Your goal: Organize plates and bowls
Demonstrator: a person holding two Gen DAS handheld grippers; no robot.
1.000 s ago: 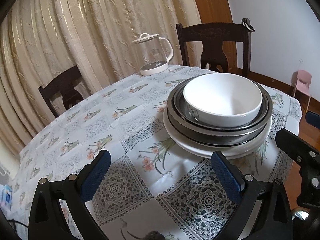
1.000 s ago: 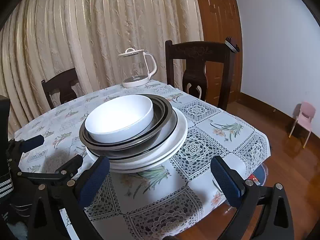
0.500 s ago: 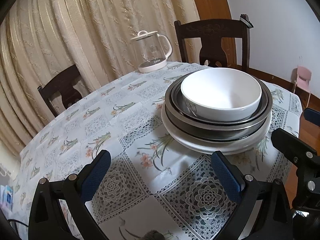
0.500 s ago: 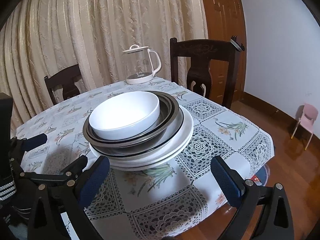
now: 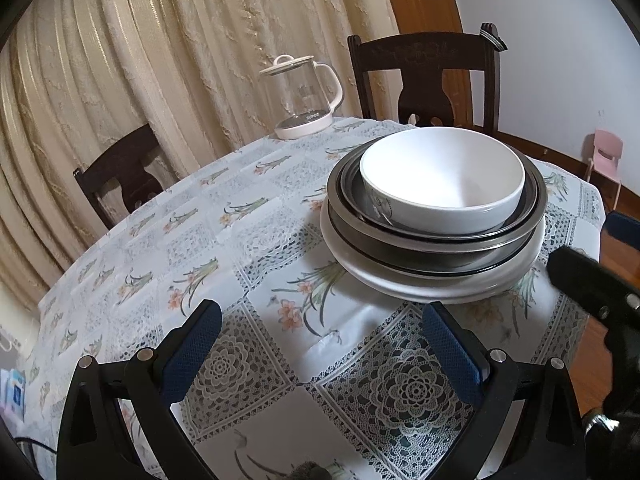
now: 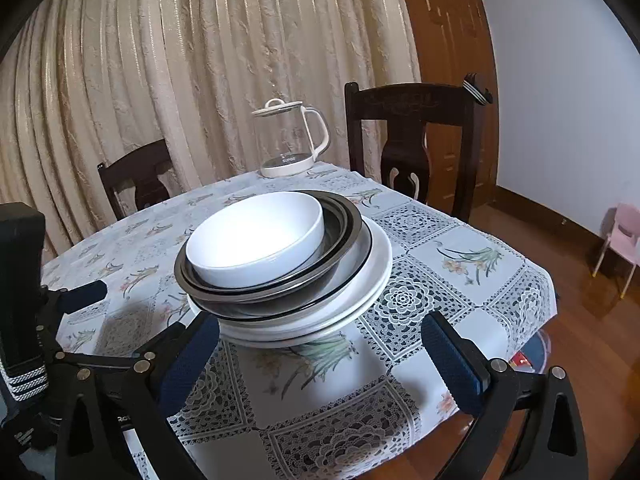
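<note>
- Your stack (image 6: 288, 276), white bowl (image 5: 442, 184) on top, sat on the worktop (image 5: 240, 248) ahead.
- Right gripper (image 6: 320, 354) nearer, stack centred; left gripper (image 5: 320, 350) had it ahead-right.
- Both fingers wide, empty.

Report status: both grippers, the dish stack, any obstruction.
Left gripper open, empty. Right gripper open, empty. White bowl tops stack of metal bowls and white plates. Kettle behind, approach clear.
</note>
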